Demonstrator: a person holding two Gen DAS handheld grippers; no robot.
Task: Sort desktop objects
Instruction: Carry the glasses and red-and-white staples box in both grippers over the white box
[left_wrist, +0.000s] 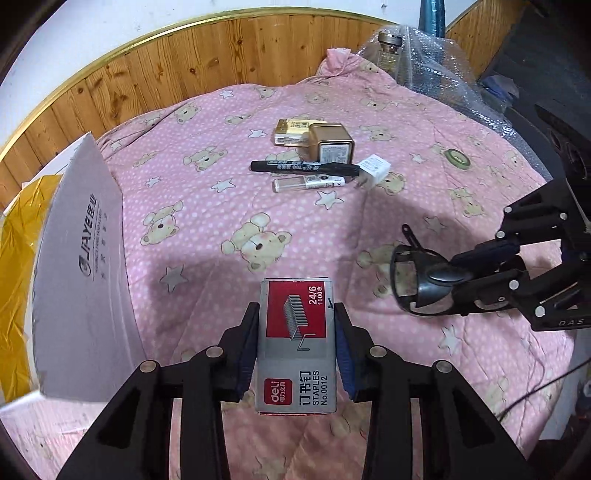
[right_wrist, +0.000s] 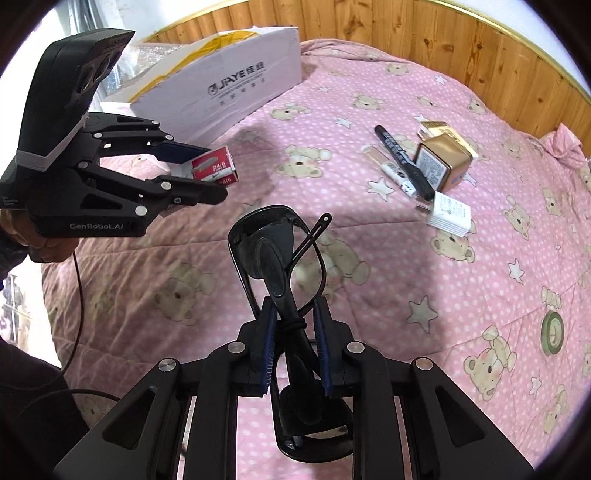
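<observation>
The left gripper (left_wrist: 295, 332) clamps a staple box (left_wrist: 297, 343) by its long sides, its long axis running forward along the fingers, held above the pink bear-print quilt (left_wrist: 207, 229). The right gripper (right_wrist: 295, 332) pinches folded black glasses (right_wrist: 280, 258), lenses pointing forward. Wood panelling (left_wrist: 184, 70) rings the bed. A white carton (left_wrist: 81, 266) stands just left; farther ahead lie a marker (left_wrist: 304, 168), gold tin (left_wrist: 332, 144), charger (left_wrist: 373, 170) and tape roll (left_wrist: 457, 158)

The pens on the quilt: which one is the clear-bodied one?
The shorter pen, with a transparent barrel and white printed section. It lies nearer the left claw, just beside the longer all-black marker.
</observation>
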